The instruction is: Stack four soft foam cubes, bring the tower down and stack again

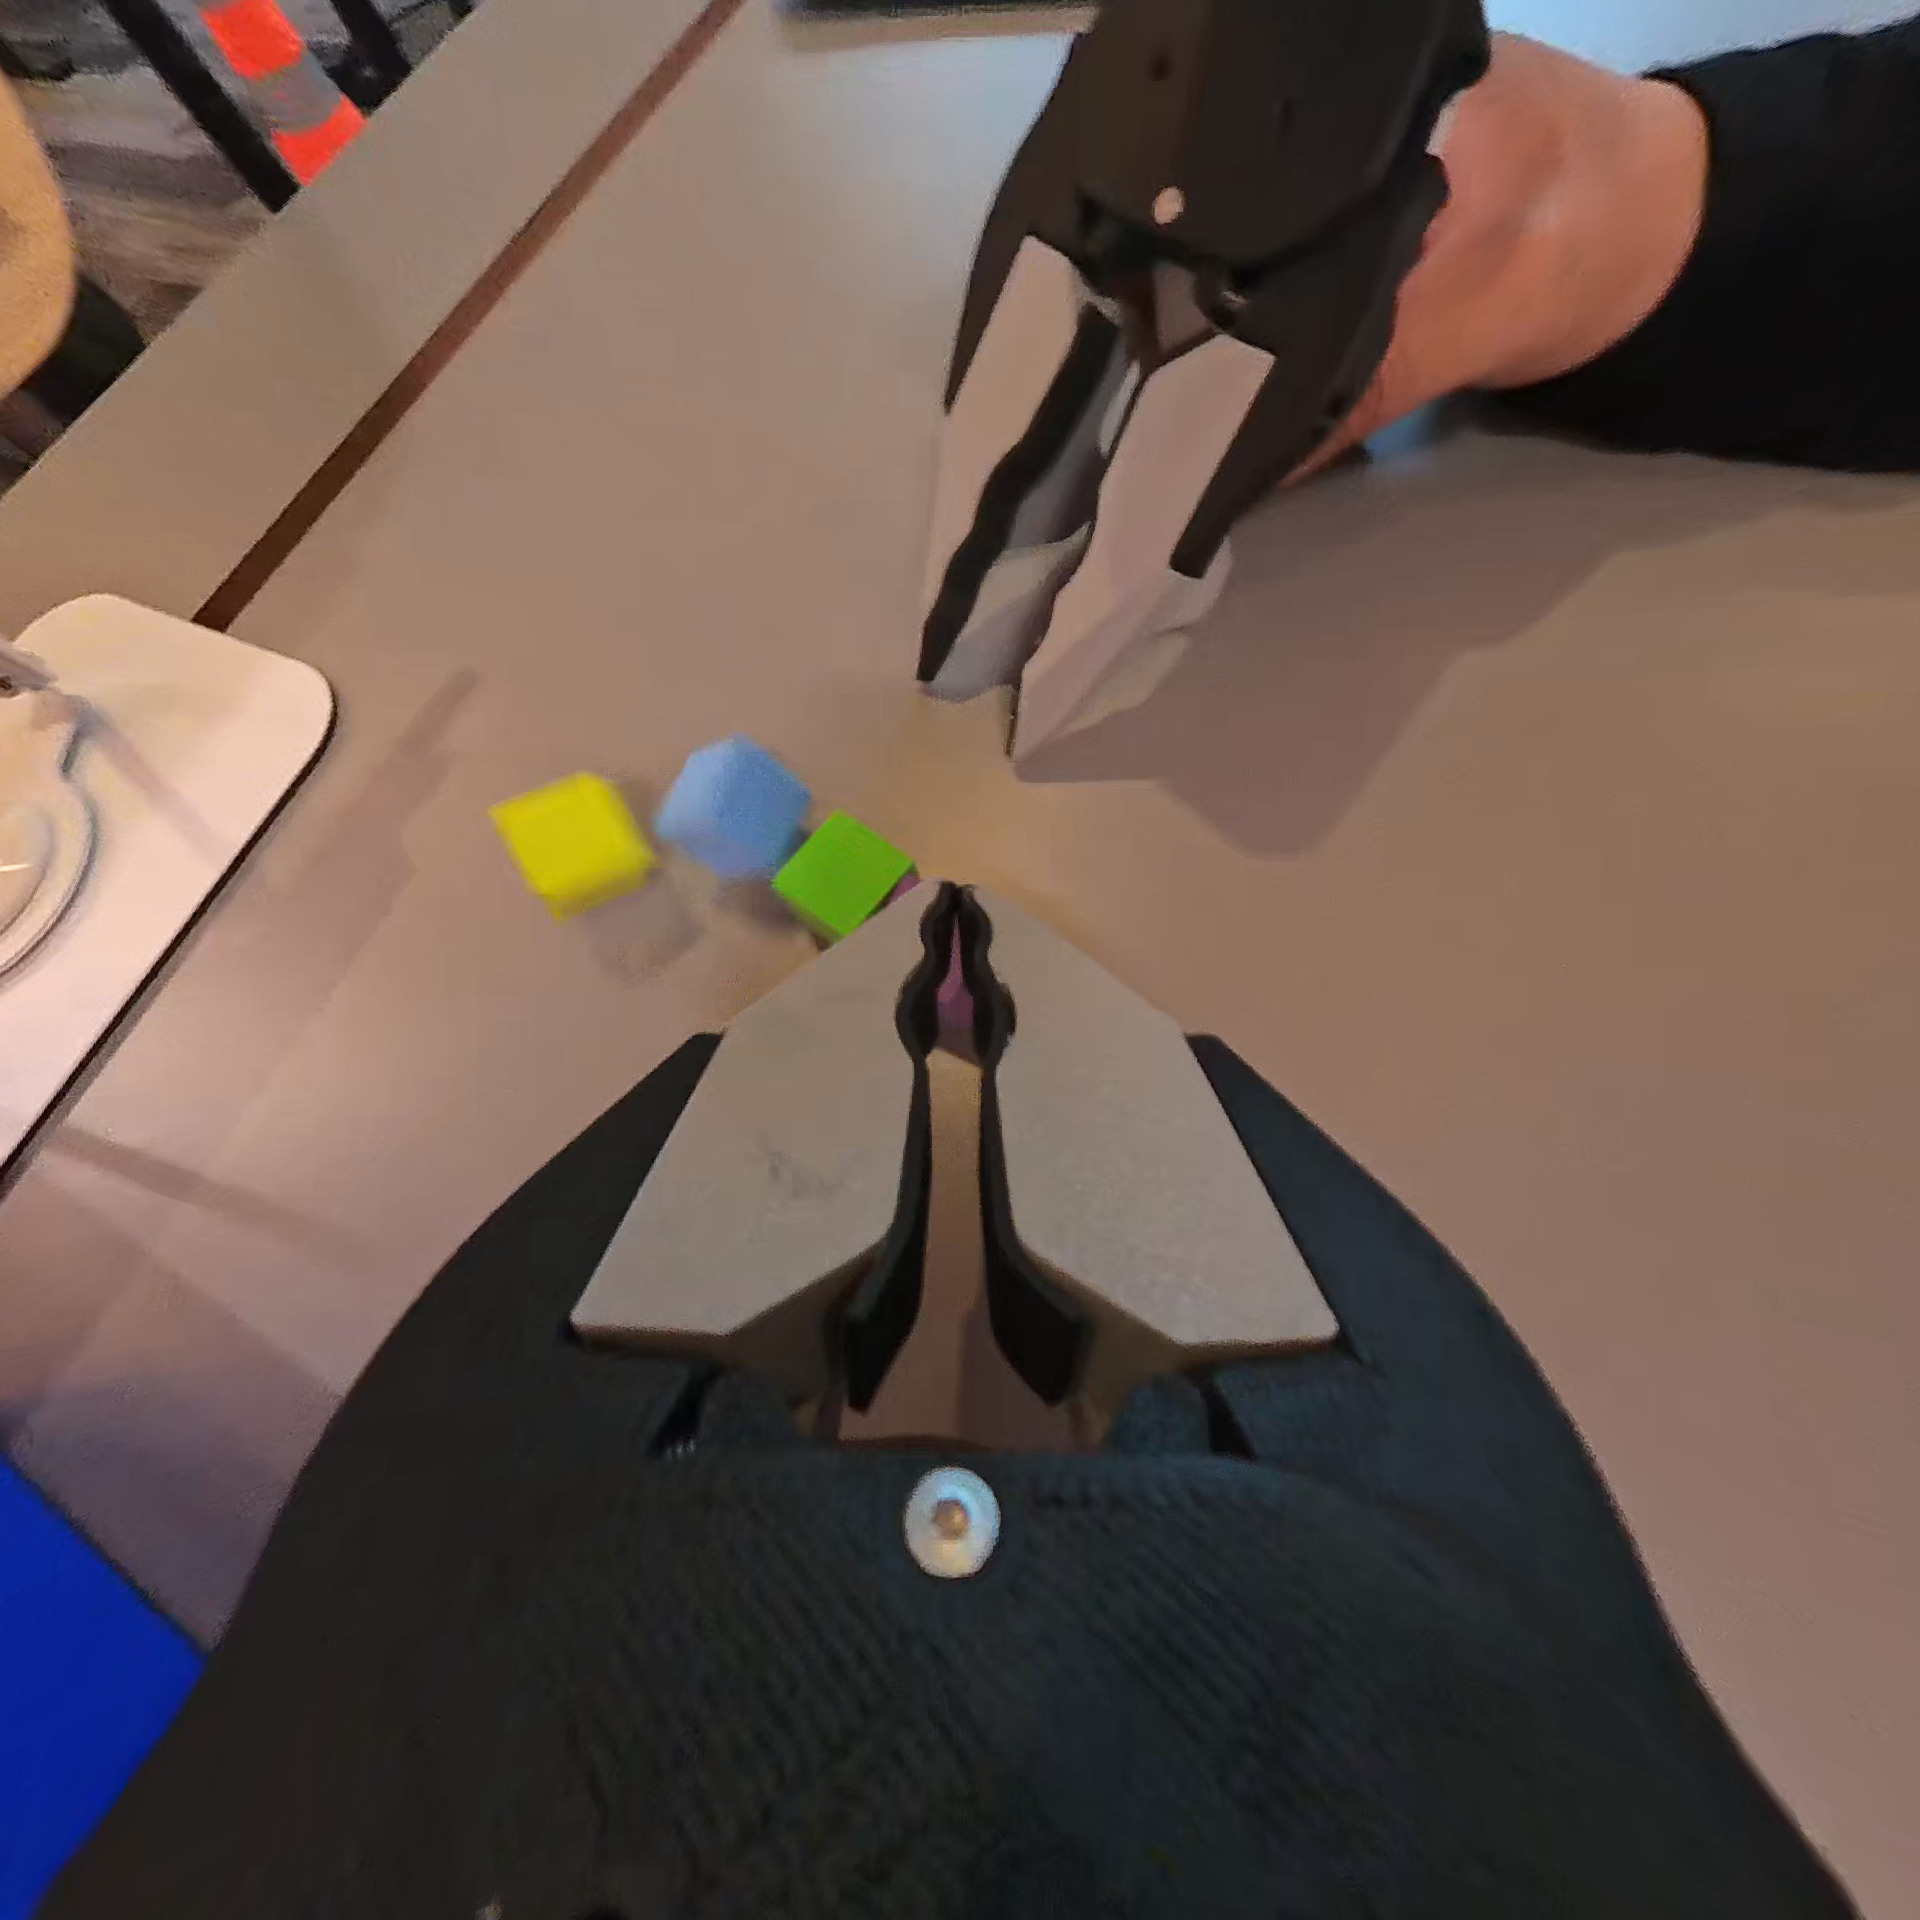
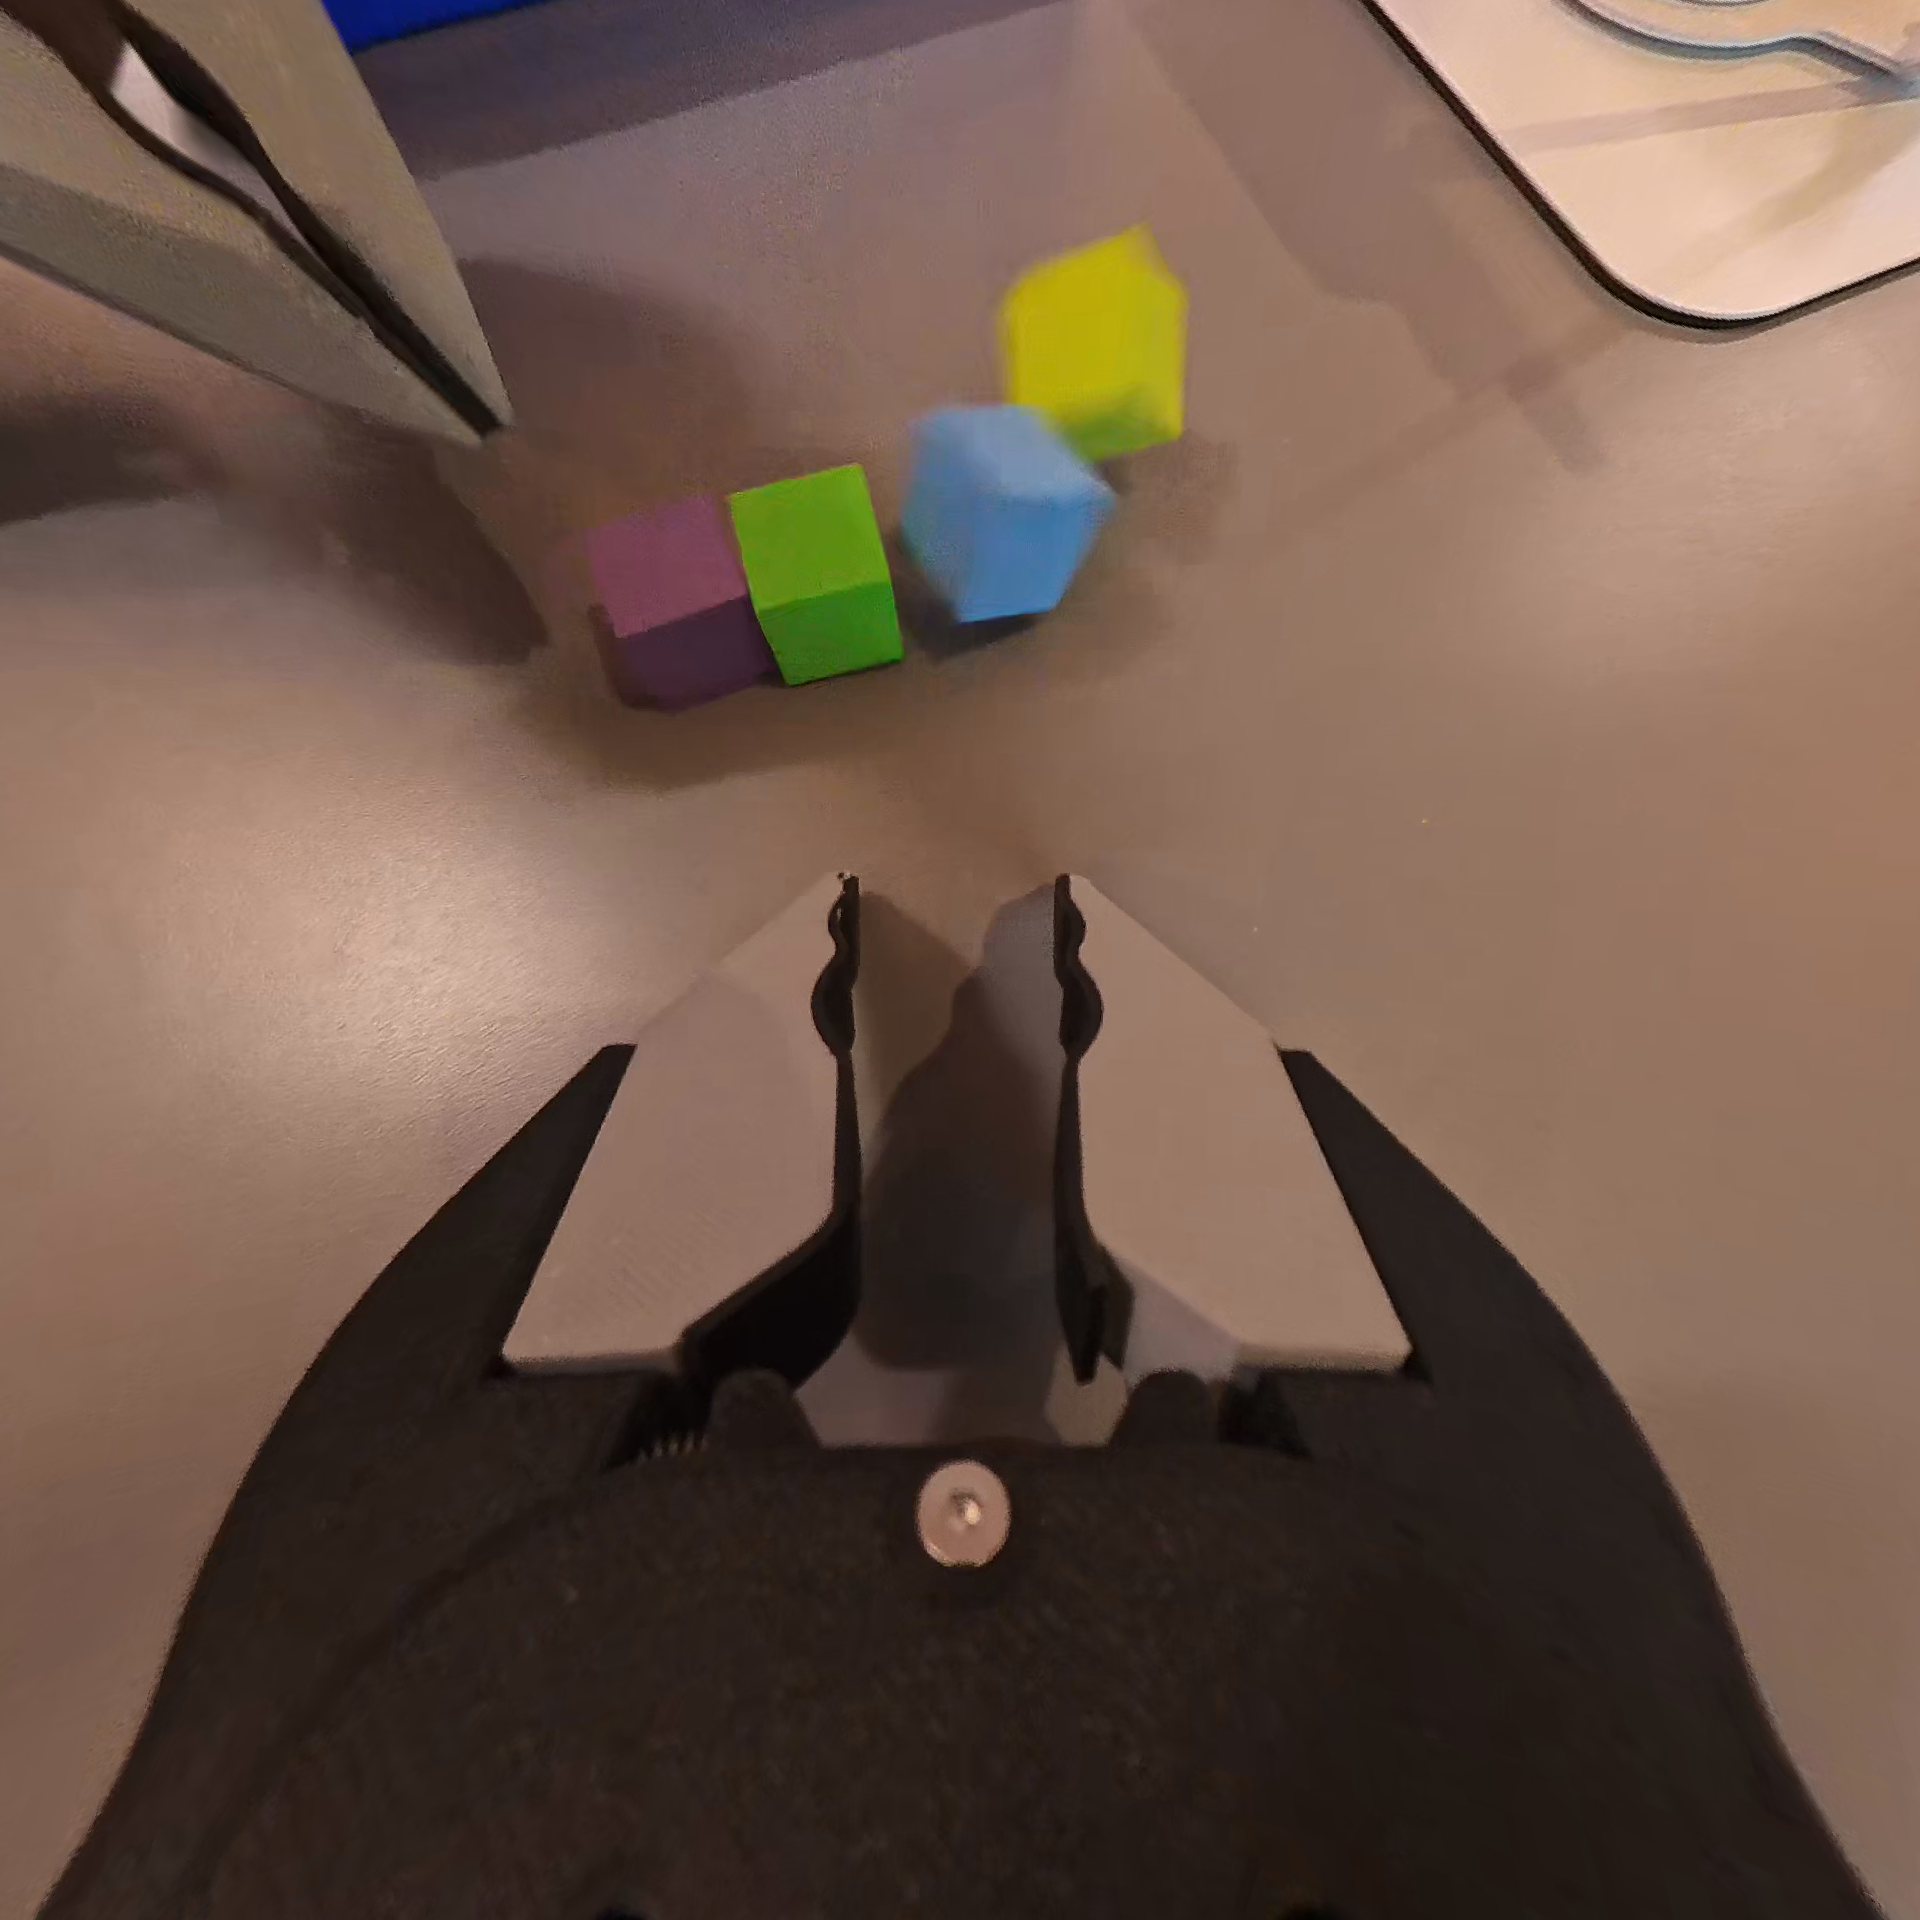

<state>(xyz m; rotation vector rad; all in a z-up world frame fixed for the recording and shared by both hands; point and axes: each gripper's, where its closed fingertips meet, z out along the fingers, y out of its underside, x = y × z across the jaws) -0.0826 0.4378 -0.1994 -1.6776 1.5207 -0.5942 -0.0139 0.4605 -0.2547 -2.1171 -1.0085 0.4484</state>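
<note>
My left gripper (image 1: 954, 904) has its fingers nearly closed, holding nothing, over the purple cube (image 2: 670, 597). My right gripper (image 2: 956, 894) is open, empty. Purple touches green (image 2: 821, 571); blue (image 2: 997, 514) and yellow (image 2: 1096, 338) lie tumbled on the table (image 2: 312, 935).

Four soft foam cubes lie loose in a rough line on the table, none stacked. The purple cube (image 2: 670, 597) sits flat at one end, its side touching the green cube (image 2: 816, 571), which also rests flat. Just beside the green one, with a small gap, the blue cube (image 2: 997, 514) is tipped up on an edge or corner and blurred. The yellow cube (image 2: 1096, 338) lies at the far end, close behind the blue one, blurred as well.
</note>
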